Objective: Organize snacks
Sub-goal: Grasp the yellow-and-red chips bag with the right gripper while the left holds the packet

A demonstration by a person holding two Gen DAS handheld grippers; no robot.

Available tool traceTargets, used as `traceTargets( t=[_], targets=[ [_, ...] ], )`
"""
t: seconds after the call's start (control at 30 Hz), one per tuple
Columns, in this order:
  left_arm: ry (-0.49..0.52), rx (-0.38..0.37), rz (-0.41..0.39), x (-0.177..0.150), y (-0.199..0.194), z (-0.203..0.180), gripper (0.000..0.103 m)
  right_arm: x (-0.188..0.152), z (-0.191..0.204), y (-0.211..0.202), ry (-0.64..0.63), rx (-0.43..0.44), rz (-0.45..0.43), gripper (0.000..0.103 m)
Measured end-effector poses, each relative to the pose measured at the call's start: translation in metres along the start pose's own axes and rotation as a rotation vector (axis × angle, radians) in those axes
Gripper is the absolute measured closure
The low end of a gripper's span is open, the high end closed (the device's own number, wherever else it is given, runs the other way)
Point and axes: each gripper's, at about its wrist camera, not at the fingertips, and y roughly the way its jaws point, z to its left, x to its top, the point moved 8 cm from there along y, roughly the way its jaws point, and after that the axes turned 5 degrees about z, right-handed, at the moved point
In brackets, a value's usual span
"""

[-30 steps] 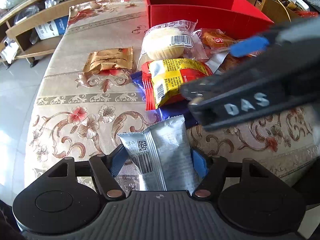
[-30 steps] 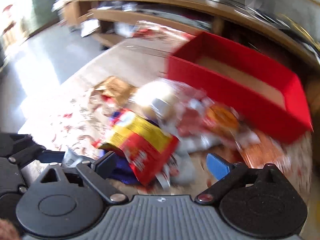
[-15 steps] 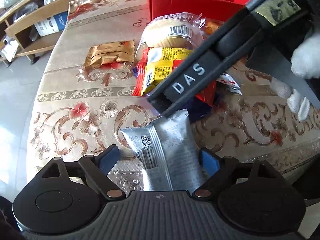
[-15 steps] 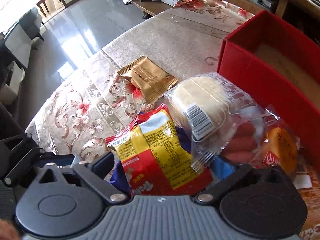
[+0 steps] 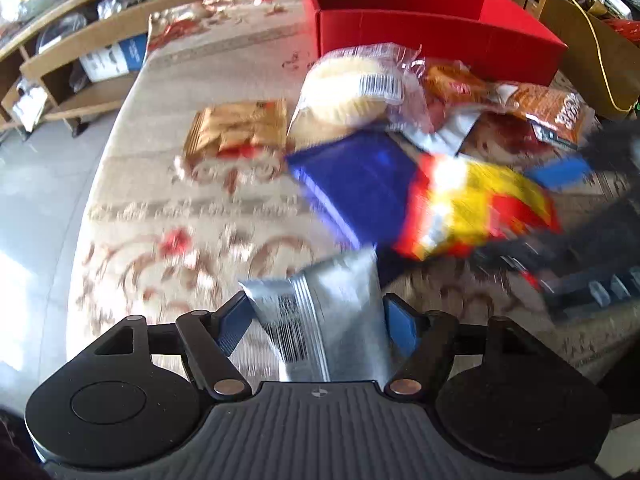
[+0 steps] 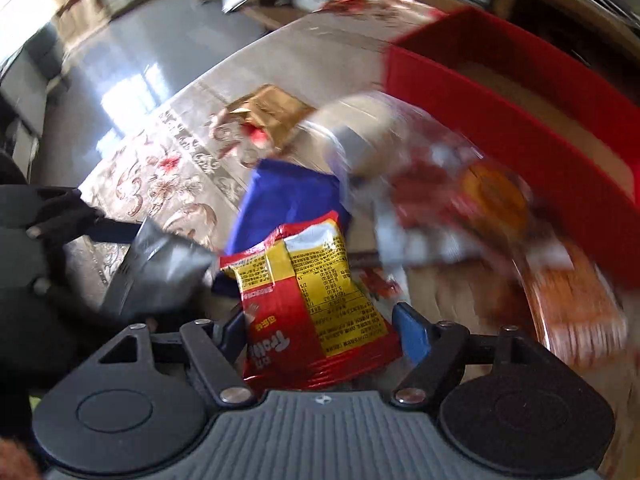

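Two grippers, each with a snack packet between its jaws, over the bench.

My left gripper [image 5: 316, 320] closes around a silver barcoded packet [image 5: 324, 316]; my right gripper [image 6: 320, 320] closes around a red-and-yellow packet [image 6: 316, 300], its brand lettering upside down and unreadable.

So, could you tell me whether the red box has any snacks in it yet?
Seemingly none: the red box shows only bare floor in the right wrist view, though part is hidden.

Both tools point steeply down. The left tool [image 5: 316, 322] is closing, a silver packet [image 5: 328, 320] between its fingers. The right tool [image 6: 320, 330] is closing, a red-and-yellow packet [image 6: 316, 312] between its fingers.
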Motion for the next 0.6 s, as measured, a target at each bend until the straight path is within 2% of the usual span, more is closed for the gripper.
traceTargets(
  t=[0.13,0.23,0.33,0.43,0.47,0.53,0.6],
  targets=[
    [-0.004,-0.01,-0.033,0.02,0.008,-0.004,0.027,-0.029,-0.013,-0.007,0.085,-0.064,-0.009,0.02],
    [-0.002,-0.01,-0.039,0.022,0.009,-0.006,0.027,-0.047,-0.017,0.0,0.124,-0.108,0.014,0.02],
    [-0.018,-0.028,-0.023,0.017,0.005,-0.001,0.024,-0.049,-0.009,0.002,0.086,-0.149,-0.006,0.017],
    [-0.041,-0.021,-0.019,0.011,-0.001,0.004,0.017,-0.045,-0.007,0.008,0.098,-0.114,0.003,0.0],
    [-0.046,-0.021,-0.02,0.011,-0.003,0.005,0.017,-0.045,-0.005,0.013,0.098,-0.099,0.012,0.0],
    [-0.054,-0.029,-0.029,0.01,-0.007,0.005,0.014,-0.044,-0.002,0.017,0.074,-0.143,0.023,0.0],
    [-0.047,-0.02,-0.032,0.009,-0.009,0.004,0.012,-0.043,-0.003,0.018,0.098,-0.145,0.02,0.0]
  ],
)
